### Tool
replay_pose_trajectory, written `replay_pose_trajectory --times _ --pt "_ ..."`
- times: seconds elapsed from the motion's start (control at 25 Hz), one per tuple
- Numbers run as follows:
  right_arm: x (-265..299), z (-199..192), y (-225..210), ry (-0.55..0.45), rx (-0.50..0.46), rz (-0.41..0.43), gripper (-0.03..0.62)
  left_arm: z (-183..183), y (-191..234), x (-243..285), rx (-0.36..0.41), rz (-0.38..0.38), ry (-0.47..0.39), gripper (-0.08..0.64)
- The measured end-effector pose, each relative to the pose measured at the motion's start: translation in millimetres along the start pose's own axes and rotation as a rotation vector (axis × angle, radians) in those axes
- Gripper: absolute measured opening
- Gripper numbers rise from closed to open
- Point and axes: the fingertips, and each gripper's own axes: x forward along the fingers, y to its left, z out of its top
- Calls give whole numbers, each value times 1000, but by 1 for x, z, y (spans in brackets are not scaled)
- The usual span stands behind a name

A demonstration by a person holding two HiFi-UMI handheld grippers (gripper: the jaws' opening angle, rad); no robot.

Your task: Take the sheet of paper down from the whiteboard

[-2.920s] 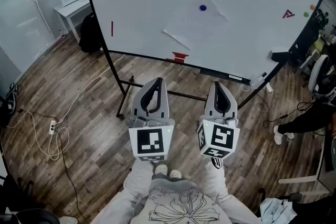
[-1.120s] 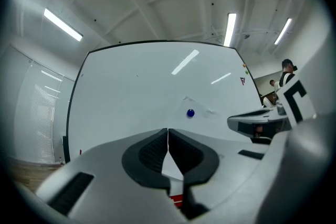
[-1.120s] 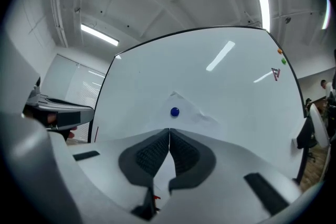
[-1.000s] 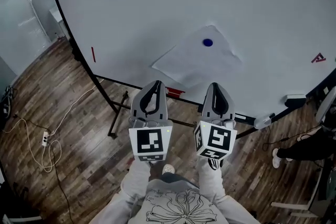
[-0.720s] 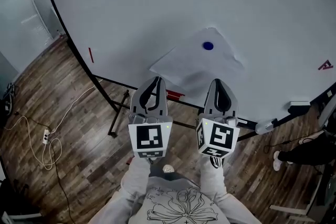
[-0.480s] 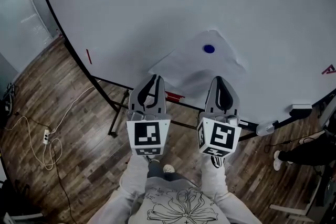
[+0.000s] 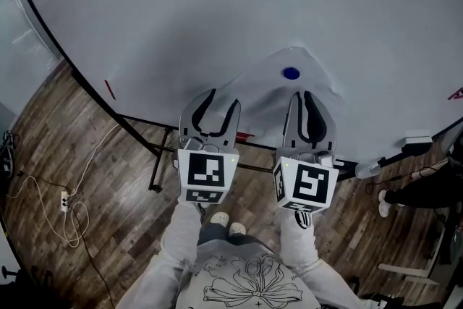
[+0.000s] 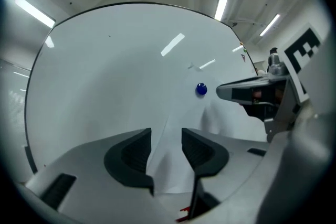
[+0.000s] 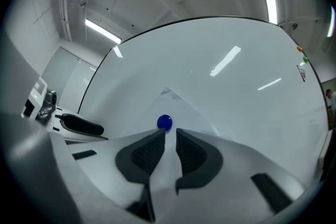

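Not done yet. Can see the sheet of paper (image 7: 264,99) up on the whiteboard (image 7: 217,3), flat against it and turned like a diamond, one corner at the top. Stuck there by a small blue magnet (image 7: 291,73) near that top corner. No corner lifted and no edge pulled away, as far as can be told.

Standing close to the board, with both tools held out at the paper. Holding the left gripper (image 7: 221,102) low at the paper's left side. Have just been opening its jaws, and got them wide apart. Through that gap, in the left gripper view, only the paper's left edge on the board. No pinch on it, and nothing on the pads (image 8: 131,153). Cannot tell if the tips touch the paper.

Holding the right gripper (image 7: 303,98) just under the magnet, aimed at it. Have just been opening these jaws too, but only a little: a thin gap, with nothing squeezed in it. In the right gripper view, can see the magnet just past the tips, in line with the gap.

Done so far: getting near and lining up. Left to do, by the look of it: take the magnet off, pinch the paper so as not to drop it, then bring it away from the board. Most of the real job not started yet.
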Motion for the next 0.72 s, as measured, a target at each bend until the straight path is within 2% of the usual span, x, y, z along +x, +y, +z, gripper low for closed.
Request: replay_pose_trajectory --times 0.08,0.32,0.6,0.72 --pt "6 5 5 -2 -22 4 96 -2 1 7 9 -24 6 170" --pt "24 12 11 4 -96 -40 152 -8 3 21 13 -80 12 172" --pt "36 16 8 18 -108 -97 158 -14 0 29 23 -139 18 172" --pt "37 16 7 17 -119 -120 135 -17 -1 32 23 -175 24 172"
